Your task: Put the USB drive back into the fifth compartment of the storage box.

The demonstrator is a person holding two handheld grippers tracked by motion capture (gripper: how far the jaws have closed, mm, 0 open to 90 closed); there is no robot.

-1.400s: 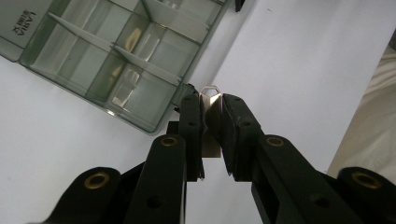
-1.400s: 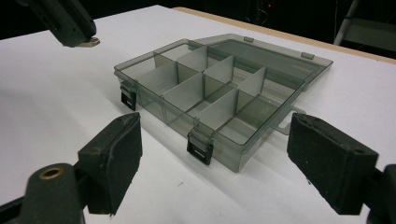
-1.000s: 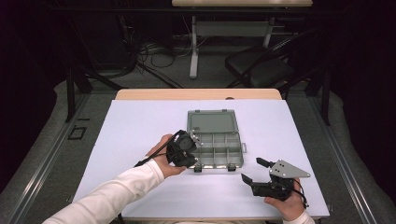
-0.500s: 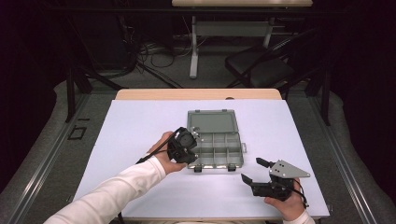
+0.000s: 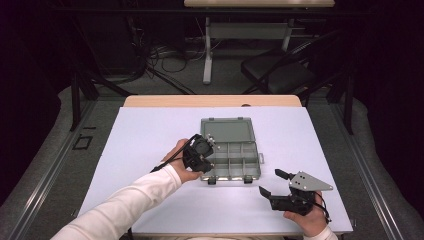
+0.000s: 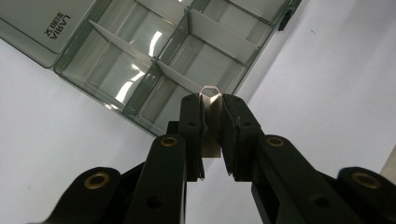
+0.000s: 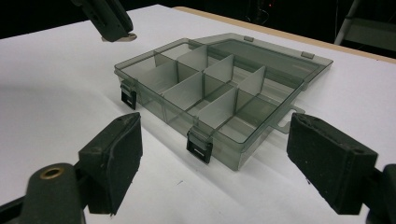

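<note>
The left gripper (image 6: 212, 105) pinches a small metal clip (image 6: 211, 119) above the open organizer box (image 5: 231, 152); the right gripper (image 5: 272, 184), jaws spread, rests near the table's (image 5: 150, 125) front edge

The right tongs (image 7: 215, 163) stand wide apart, nothing between their black pads, low over the white bench (image 7: 56, 74). Just beyond them sits a smoky clear organiser box (image 7: 219, 88), lid laid open flat behind it, dividers splitting it into compartments. Two black latches (image 7: 199, 147) face the tongs, one almost midway between the pads. Beyond the box's far-left corner, the other tongs (image 7: 114, 32) hang above the bench, closed on a small pale piece (image 7: 122, 38).
</note>
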